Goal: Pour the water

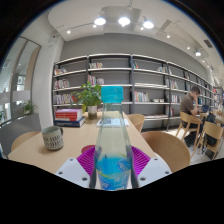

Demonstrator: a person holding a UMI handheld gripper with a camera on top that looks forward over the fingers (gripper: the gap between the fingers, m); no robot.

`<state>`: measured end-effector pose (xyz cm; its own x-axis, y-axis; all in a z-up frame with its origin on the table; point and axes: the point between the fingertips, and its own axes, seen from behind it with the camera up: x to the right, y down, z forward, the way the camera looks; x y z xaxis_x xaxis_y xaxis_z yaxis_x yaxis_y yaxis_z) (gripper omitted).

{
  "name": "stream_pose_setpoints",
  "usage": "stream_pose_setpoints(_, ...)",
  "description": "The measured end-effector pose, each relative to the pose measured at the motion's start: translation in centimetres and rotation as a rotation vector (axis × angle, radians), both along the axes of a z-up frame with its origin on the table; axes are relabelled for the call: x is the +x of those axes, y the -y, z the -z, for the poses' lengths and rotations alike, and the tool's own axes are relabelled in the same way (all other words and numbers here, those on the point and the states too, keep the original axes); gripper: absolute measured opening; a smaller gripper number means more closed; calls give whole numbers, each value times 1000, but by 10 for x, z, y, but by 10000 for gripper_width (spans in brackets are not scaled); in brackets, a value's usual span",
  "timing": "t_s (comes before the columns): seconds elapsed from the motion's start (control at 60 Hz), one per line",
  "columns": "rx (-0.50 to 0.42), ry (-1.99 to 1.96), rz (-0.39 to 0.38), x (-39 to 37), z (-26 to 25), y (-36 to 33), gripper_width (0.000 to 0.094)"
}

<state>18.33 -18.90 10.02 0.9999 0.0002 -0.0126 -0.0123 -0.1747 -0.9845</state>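
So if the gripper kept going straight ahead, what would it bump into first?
The gripper is shut on the water bottle. Past it is bare round table; the potted plant at the far side probably comes first, though depth is unclear.

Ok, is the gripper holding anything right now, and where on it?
Yes: the gripper is shut on the clear water bottle, both pads pressing its lower body, just above the blue base. The bottle stands upright.

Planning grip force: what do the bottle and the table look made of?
Bottle, held in the gripper: clear, glossy plastic by its look; shelves show through it, though glass is possible. Table: light wood or wood-look laminate, matte, pale tan.
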Motion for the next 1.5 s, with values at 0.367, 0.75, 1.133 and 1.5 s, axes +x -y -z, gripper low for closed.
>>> stream_pose_setpoints(0.367, -42, 81, 34, 5, 0, -2, 373)
stream_pose_setpoints(0.75, -128, 968, -81, -61, -63, -107, 372)
stream_pose_setpoints(1.133, -140, 1880, -311, -137, -66, -179, 383)
stream_pose_setpoints(1.5, -126, 2279, -356, -166, -68, -195, 385)
